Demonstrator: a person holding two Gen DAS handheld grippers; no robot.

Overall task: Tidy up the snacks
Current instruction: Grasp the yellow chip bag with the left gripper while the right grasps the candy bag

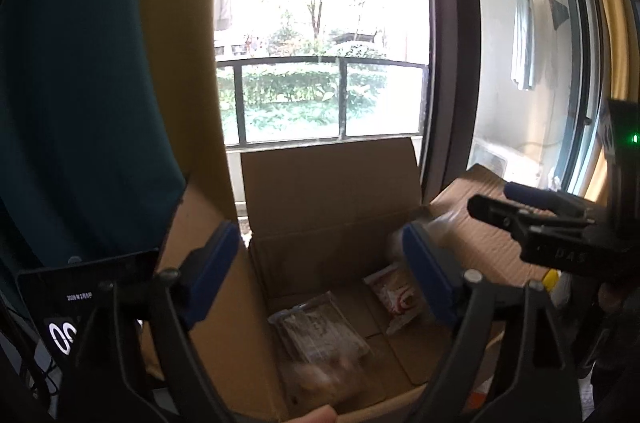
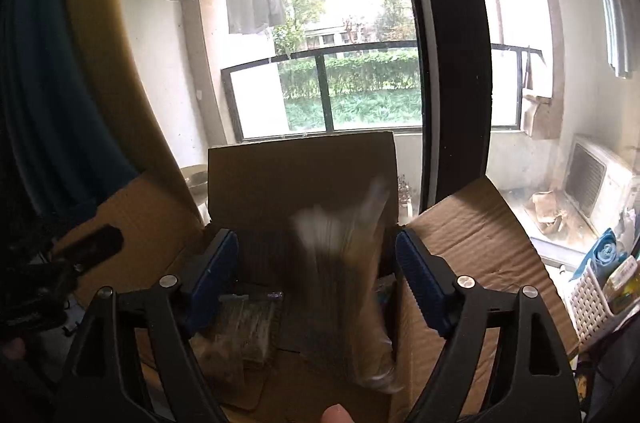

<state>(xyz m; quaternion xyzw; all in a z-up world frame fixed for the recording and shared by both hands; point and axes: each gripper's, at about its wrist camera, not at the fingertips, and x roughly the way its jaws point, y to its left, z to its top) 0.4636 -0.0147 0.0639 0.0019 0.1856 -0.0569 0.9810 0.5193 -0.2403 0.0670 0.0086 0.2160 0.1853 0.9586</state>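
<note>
Right gripper [image 2: 316,271] jaws stand apart, clamping nothing; a blurred snack packet [image 2: 344,287] drops mid-frame into the cardboard box [image 2: 300,163]. Left gripper [image 1: 320,271] likewise apart above packets [image 1: 320,331] lower centre.

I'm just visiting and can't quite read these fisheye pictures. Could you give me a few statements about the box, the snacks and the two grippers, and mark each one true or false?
1. The cardboard box stands with its flaps open. True.
2. The left gripper is clamped on a snack packet. False: its jaws stand apart with nothing between the pads.
3. A red-and-white snack packet lies on the box floor. True.
4. The box is empty. False: a clear packet of brown snacks also lies inside.
5. A blurred packet shows between the right gripper jaws, above the box. True.
</note>
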